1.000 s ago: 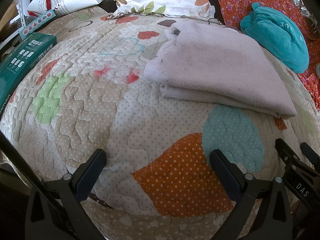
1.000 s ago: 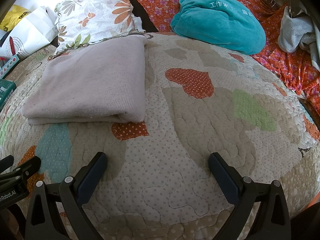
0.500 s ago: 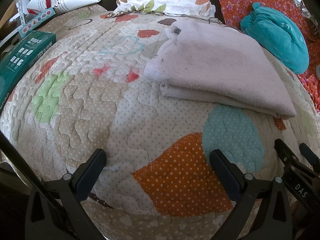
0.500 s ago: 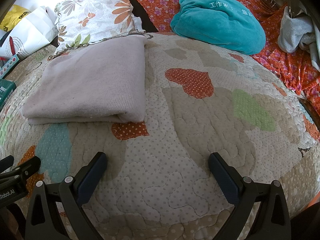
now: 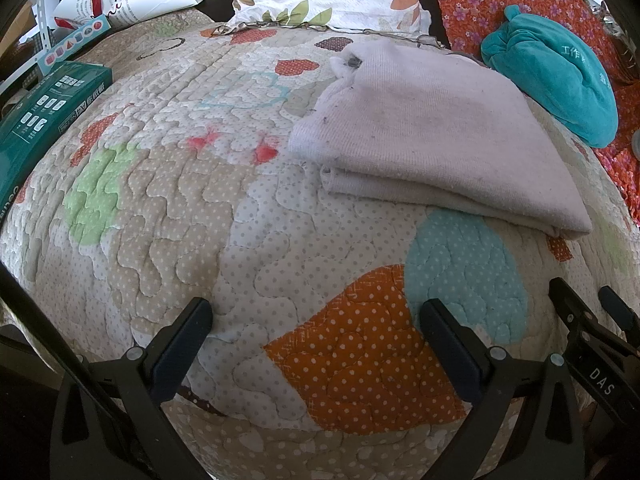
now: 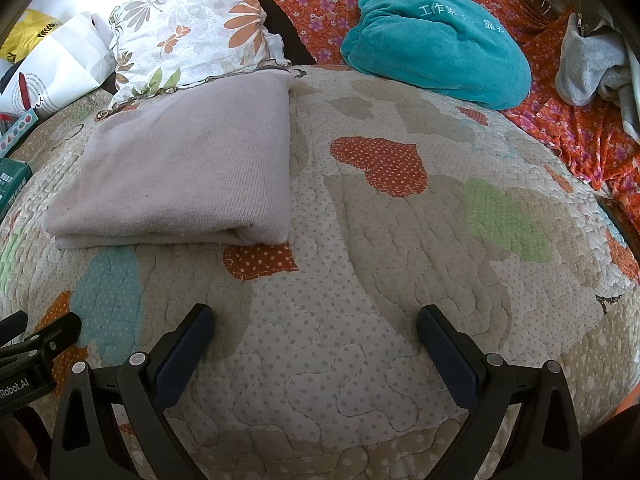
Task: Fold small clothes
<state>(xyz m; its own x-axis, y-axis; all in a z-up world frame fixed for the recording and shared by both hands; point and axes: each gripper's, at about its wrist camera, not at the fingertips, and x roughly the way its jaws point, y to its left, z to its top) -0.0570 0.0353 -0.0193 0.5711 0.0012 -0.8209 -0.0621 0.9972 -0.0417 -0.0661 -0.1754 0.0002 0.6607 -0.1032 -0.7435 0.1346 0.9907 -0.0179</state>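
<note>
We hold the left gripper (image 5: 316, 320) and right gripper (image 6: 314, 326) wide apart, empty, above the patchwork quilt (image 6: 360, 320); the folded pale-pink knit garment (image 6: 188, 160) lies unmoved, as before.

A home bedroom: a bed under a patchwork quilt (image 5: 168, 208), a floral pillow (image 6: 192, 36) at its far edge.

left hand-held gripper (image 5: 316, 328) | black frame | dark-blue pads (image 5: 182, 342) | silver screws
</note>
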